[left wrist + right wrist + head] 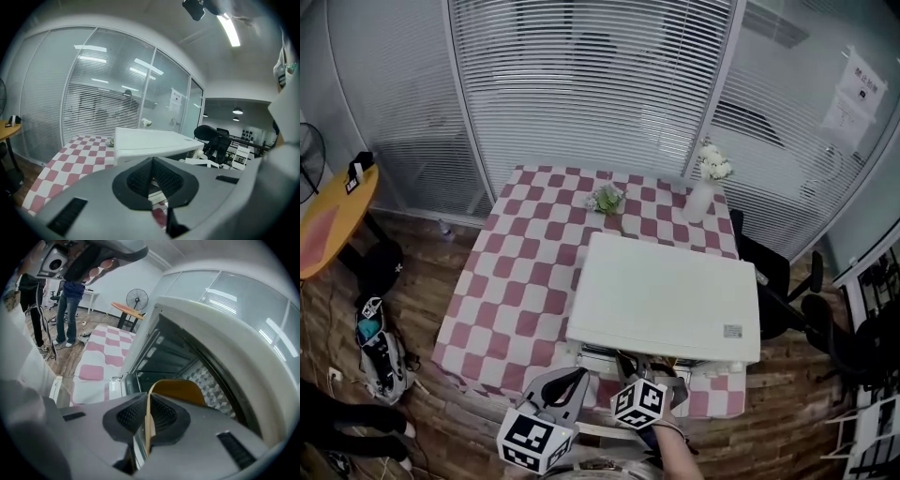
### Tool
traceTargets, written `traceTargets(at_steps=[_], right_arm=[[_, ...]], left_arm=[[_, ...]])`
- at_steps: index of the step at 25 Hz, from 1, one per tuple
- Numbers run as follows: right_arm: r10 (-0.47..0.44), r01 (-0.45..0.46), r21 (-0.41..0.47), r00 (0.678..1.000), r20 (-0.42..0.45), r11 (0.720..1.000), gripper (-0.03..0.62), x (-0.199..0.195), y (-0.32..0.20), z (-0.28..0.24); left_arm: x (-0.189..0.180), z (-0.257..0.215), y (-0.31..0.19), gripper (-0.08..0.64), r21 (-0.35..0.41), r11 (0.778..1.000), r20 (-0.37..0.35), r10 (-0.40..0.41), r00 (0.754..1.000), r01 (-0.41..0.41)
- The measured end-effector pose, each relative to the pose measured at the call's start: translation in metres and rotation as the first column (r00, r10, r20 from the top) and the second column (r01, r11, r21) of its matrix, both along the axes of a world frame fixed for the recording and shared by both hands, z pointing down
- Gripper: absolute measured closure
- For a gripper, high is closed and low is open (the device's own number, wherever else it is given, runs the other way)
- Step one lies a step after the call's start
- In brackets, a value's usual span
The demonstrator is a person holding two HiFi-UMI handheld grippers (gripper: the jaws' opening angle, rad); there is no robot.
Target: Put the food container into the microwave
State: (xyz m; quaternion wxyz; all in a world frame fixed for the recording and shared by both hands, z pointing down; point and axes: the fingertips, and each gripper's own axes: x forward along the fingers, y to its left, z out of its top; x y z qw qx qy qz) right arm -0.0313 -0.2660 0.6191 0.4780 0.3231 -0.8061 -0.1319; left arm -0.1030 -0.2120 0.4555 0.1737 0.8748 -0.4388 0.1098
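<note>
A white microwave (666, 295) stands on the right half of a table with a red-and-white checked cloth (520, 281). In the right gripper view its open, dark cavity (173, 357) is right in front of my right gripper (149, 427). That gripper is shut on the thin rim of an orange-yellow food container (178, 391), which reaches into the opening. My left gripper (153, 180) is shut with nothing between its pads and points at the microwave (150, 140) from the front left. In the head view both grippers sit at the table's near edge; the container is hidden there.
A vase of white flowers (703, 187) and a small green plant (607, 199) stand behind the microwave. An orange round table (333, 220) is at the left, office chairs (797, 291) at the right, and a bag (380, 352) on the floor. People (70, 301) stand farther off.
</note>
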Motion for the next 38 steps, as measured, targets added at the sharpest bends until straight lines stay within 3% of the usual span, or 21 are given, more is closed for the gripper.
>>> traceTargets(at_steps=[10,18,27,38], right_arm=[[-0.016,0.018,0.032,0.998,-0.058,0.999,0.579,0.001,-0.023,0.015],[0.005,-0.004,0.031,0.999,-0.052,1.0,0.562,0.005,-0.034,0.019],[0.05,-0.052,0.076,0.998,0.031,0.996,0.514,0.008,-0.031,0.001],[0.152,-0.16,0.015,0.961,0.229,0.987,0.523,0.011,-0.005,-0.026]], left_arm=[[-0.005,-0.002,-0.006,0.548,0.004,1.0,-0.012,-0.009,1.0,0.009],[-0.008,-0.002,-0.009,0.549,0.007,1.0,-0.018,-0.014,1.0,0.014],[-0.007,-0.001,-0.012,0.549,0.006,1.0,-0.021,-0.007,1.0,0.007],[0.006,0.009,-0.006,0.548,-0.019,0.998,-0.009,0.059,0.998,-0.059]])
